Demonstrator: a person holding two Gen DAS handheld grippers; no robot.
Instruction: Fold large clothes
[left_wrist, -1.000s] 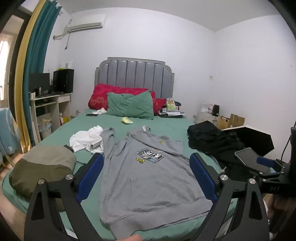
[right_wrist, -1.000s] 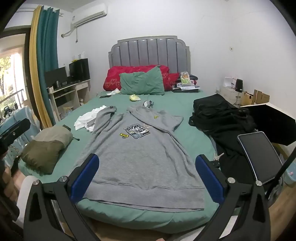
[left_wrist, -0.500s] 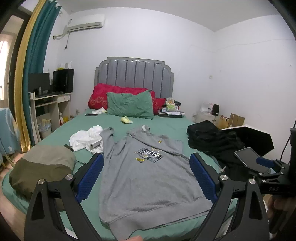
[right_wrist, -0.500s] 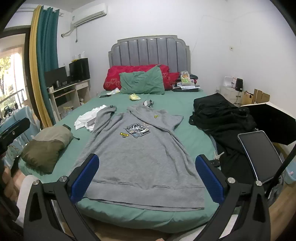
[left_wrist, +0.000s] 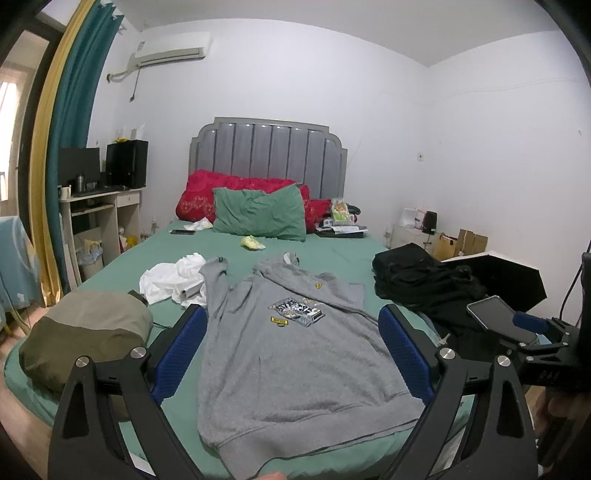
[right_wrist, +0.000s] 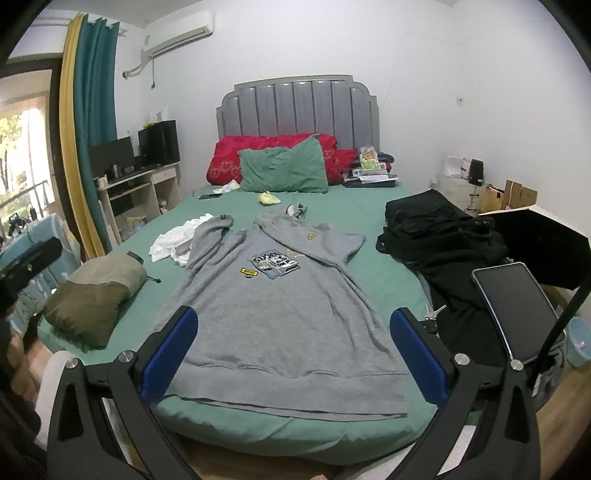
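Observation:
A large grey hoodie (left_wrist: 291, 350) (right_wrist: 284, 306) with chest patches lies spread flat, front up, on the green bed (left_wrist: 343, 254) (right_wrist: 365, 221), hem toward me. One sleeve stretches up the left side; the other is tucked under the body. My left gripper (left_wrist: 291, 350) hovers open above the hem end, its blue pads wide apart with nothing between them. My right gripper (right_wrist: 295, 347) is also open and empty, held back from the foot of the bed over the hem. Neither touches the cloth.
An olive bundle (right_wrist: 92, 295) sits at the bed's near left corner, white cloth (right_wrist: 177, 240) beside the sleeve. Black clothes (right_wrist: 439, 236) and a tablet on a stand (right_wrist: 517, 310) crowd the right. Pillows (right_wrist: 284, 171) lie at the headboard; a desk (right_wrist: 136, 188) stands left.
Both grippers have barely shifted; the views stay almost the same and the hoodie has not moved.

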